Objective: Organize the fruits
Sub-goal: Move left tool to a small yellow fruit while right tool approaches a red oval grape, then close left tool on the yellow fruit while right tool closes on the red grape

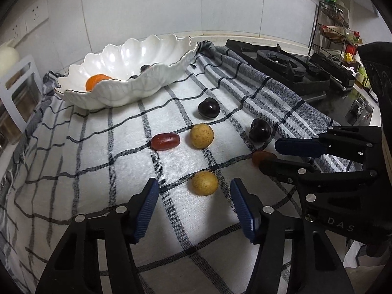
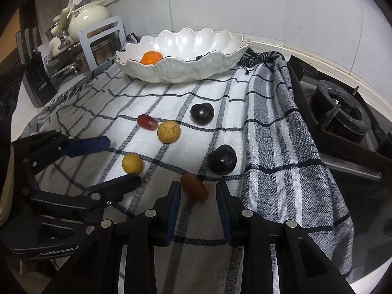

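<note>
Fruits scattered over a checked cloth point(image 1: 98, 152) on the counter, with a white scalloped bowl point(image 1: 127, 90) at the far edge of that cloth. Inside the bowl: one orange fruit point(image 1: 94, 81) near the rim and small dark items further along, too hidden to identify.

Loose on the cloth: two dark cherries point(image 1: 208, 107) point(image 1: 260, 130), well apart from each other; a red grape point(image 1: 165, 141) just beside a yellow-brown round fruit point(image 1: 202, 136); a second yellow-brown round fruit point(image 1: 204, 182) nearer the cameras; and a reddish-brown oblong fruit point(image 2: 194, 187), somewhat blurred.

Left hand-held gripper point(image 1: 193, 196) open, blue pads standing either side of the near yellow-brown fruit with clear gaps on both sides, not pressing on it. Tilted down toward the cloth.

Right hand-held gripper point(image 2: 198, 197) partly open, the reddish-brown oblong fruit lying between its fingertips. Left pad very close to the fruit, possibly touching; a visible gap on the right side. No firm clamp seen. In the left wrist view, same hand-held gripper entering from the right, its lower finger covering part of that fruit.

Alongside the cloth: a black gas stove point(image 2: 340, 112) on the right, a spice rack point(image 1: 335, 27) beyond it, a pale teapot point(image 2: 87, 18) and a knife block point(image 2: 36, 78) on the left, wall sockets above.
</note>
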Tool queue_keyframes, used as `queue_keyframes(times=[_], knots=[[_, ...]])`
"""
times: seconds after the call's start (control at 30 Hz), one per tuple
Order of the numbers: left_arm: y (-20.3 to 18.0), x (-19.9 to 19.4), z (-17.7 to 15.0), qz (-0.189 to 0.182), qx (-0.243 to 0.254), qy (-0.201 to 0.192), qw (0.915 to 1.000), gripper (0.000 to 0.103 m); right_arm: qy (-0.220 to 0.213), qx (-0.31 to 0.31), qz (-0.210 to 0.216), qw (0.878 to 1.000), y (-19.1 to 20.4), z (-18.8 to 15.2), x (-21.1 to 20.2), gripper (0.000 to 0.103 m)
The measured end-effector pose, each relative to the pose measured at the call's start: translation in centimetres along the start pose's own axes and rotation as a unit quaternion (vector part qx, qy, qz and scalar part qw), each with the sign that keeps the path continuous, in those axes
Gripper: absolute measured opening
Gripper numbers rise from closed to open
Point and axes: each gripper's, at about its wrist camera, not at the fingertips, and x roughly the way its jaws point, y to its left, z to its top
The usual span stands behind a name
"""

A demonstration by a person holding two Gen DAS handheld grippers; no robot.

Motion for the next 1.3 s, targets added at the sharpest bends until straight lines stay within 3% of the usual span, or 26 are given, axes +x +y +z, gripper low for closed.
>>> queue_keyframes(times=[0.73,1.3], knots=[[-0.2,0.7,-0.1,-0.006,-0.018,0.007,0.9998,0.025,0.004,-0.017,0.013,1.0,0.4,0.0,0.7,0.02],[-0.3,-2.0,0.0,0.017,-0.043,-0.026,0.9986,0.024,-0.026,-0.017,0.019,0.999,0.7,0.0,-1.5,0.016]])
